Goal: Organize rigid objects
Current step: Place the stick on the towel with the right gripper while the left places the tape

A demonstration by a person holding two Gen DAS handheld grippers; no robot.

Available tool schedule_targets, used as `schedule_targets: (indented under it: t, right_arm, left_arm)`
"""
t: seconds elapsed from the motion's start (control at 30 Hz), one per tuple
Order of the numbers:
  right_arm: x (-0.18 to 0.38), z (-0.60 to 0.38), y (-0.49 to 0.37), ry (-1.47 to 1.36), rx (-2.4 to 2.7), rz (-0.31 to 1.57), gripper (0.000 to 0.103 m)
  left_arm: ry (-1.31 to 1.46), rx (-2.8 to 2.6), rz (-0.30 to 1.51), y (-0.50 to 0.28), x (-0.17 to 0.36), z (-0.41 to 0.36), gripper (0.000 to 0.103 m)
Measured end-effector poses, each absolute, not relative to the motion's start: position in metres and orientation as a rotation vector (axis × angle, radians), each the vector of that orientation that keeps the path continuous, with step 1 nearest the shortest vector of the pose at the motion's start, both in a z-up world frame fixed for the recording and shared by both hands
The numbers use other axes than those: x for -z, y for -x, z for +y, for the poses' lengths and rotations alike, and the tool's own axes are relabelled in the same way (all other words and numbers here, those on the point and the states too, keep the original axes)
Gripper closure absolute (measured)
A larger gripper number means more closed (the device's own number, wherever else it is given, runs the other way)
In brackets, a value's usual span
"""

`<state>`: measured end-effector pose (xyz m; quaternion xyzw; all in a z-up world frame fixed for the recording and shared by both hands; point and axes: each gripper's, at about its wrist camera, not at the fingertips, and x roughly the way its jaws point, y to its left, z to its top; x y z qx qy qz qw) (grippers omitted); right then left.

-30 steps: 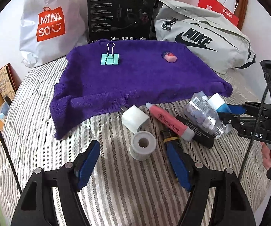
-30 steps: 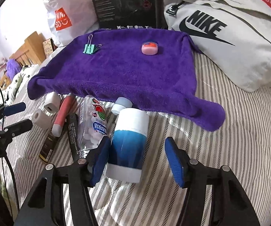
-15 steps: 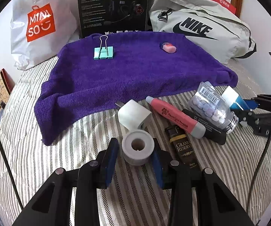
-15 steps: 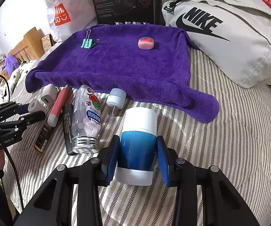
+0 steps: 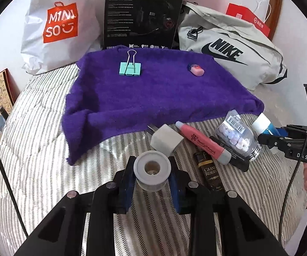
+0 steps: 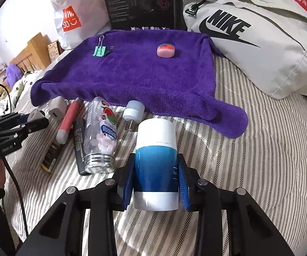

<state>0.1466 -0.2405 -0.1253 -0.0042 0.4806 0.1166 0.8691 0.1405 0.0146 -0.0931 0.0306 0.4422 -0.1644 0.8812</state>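
Note:
My left gripper (image 5: 152, 176) is shut on a grey tape roll (image 5: 152, 170), just above the striped bed. My right gripper (image 6: 156, 175) is shut on a blue and white tube (image 6: 156, 162); it also shows in the left wrist view (image 5: 262, 124). A purple towel (image 5: 153, 93) lies ahead with a green binder clip (image 5: 130, 68) and a pink eraser (image 5: 196, 70) on it. Before the towel lie a white charger cube (image 5: 166, 140), a pink pen-like stick (image 5: 204, 144), a clear candy bottle (image 6: 102, 132), a dark box (image 5: 212, 175) and a small white cap (image 6: 134, 112).
A Miniso bag (image 5: 59, 25), a black headset box (image 5: 142, 15) and a grey Nike bag (image 5: 230, 51) stand behind the towel. A wooden headboard (image 6: 31, 53) is at the left of the right wrist view. The striped bedcover (image 6: 270, 149) spreads to the right.
Both grippers have closed: the left on the tape roll, the right on the blue tube. Both have lifted slightly with their objects.

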Motion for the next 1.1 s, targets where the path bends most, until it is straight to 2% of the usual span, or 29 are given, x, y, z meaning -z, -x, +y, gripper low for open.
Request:
schedule_targets:
  t: [0.53,0.8,1.1]
  right_arm:
    - [0.084,-0.239,-0.157,0.004,-0.294,0.948,0.067]
    - [0.055,-0.231,-0.201,-0.009,-0.348,0.898,0.067]
    - [0.049,-0.223,-0.262,0.001,-0.368,0.903,0.067]
  left_arm:
    - [-0.057,0.340,0.847,-0.175,0.046,0.018,0.076]
    - [-0.032,0.320,0.834,-0.220,0.034,0.017,0.076]
    - [-0.043,0.314,0.836,-0.273,0.033,0.010,0.076]
